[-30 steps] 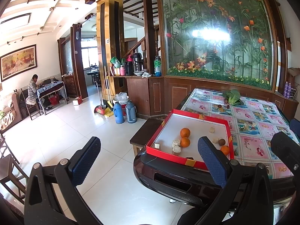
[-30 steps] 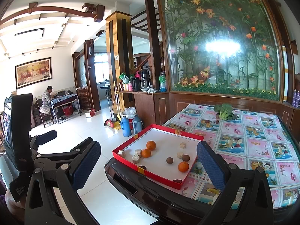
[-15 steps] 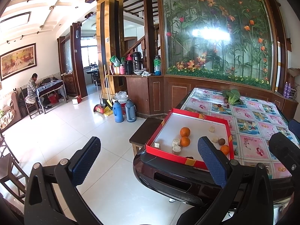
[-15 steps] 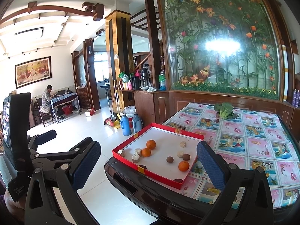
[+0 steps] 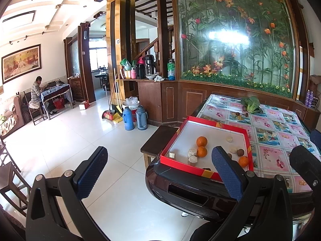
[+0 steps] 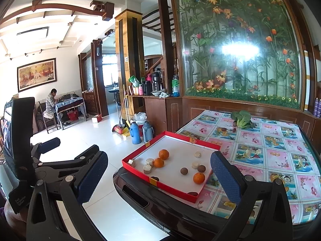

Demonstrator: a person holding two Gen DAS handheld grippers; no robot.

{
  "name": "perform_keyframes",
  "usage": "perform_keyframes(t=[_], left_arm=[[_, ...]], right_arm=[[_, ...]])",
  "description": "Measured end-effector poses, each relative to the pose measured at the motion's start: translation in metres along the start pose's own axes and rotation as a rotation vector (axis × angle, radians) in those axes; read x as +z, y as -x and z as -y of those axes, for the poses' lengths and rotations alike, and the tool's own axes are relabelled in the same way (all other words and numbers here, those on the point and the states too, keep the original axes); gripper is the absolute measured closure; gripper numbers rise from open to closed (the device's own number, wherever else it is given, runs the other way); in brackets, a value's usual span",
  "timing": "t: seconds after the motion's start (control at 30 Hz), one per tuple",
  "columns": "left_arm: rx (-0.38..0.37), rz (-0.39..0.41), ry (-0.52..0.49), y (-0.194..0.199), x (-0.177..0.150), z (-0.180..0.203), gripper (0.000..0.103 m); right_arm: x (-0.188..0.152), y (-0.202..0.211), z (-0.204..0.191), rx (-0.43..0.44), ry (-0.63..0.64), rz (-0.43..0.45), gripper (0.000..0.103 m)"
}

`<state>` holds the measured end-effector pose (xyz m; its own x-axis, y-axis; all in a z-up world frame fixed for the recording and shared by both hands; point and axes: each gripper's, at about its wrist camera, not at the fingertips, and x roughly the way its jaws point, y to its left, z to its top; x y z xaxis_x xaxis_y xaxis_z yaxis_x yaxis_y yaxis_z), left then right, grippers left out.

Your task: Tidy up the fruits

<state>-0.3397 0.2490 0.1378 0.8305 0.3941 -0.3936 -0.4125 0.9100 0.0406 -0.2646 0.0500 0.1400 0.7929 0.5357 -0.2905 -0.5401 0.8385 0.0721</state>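
Since nothing's shifted lately, both grippers point(image 5: 158, 170) point(image 6: 160, 172) hang back, fingers spread, oranges point(image 6: 164, 154) scattered in the red tray point(image 6: 174, 188)

Count, right wrist view. Round orange fruits in the red-walled tray point(image 6: 176, 188): three, at point(image 6: 164, 154), point(image 6: 158, 162) and point(image 6: 199, 178). Round dark brown fruits on the tray floor: two, at point(image 6: 184, 171) and point(image 6: 201, 168). Pale, disc-shaped pieces: five, at point(image 6: 197, 154), point(image 6: 195, 165), point(image 6: 149, 161), point(image 6: 147, 169) and point(image 6: 131, 162). Dark items partly hidden by the near wall: two; kind cannot be told. Leafy green vegetable on the counter point(image 6: 241, 118): one. Vacuum flasks on the floor: two, blue point(image 6: 135, 133) and grey-blue point(image 6: 147, 131).
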Motion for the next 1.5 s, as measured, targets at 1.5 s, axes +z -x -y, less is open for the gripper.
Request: perform_keyframes(t=[1.5], left_arm=[[0.156, -0.191, -0.026, -0.107, 0.005, -0.023, 0.0]], right_arm=[[-0.004, -0.128, 0.034, 0.062, -0.148, -0.219, 0.001]])
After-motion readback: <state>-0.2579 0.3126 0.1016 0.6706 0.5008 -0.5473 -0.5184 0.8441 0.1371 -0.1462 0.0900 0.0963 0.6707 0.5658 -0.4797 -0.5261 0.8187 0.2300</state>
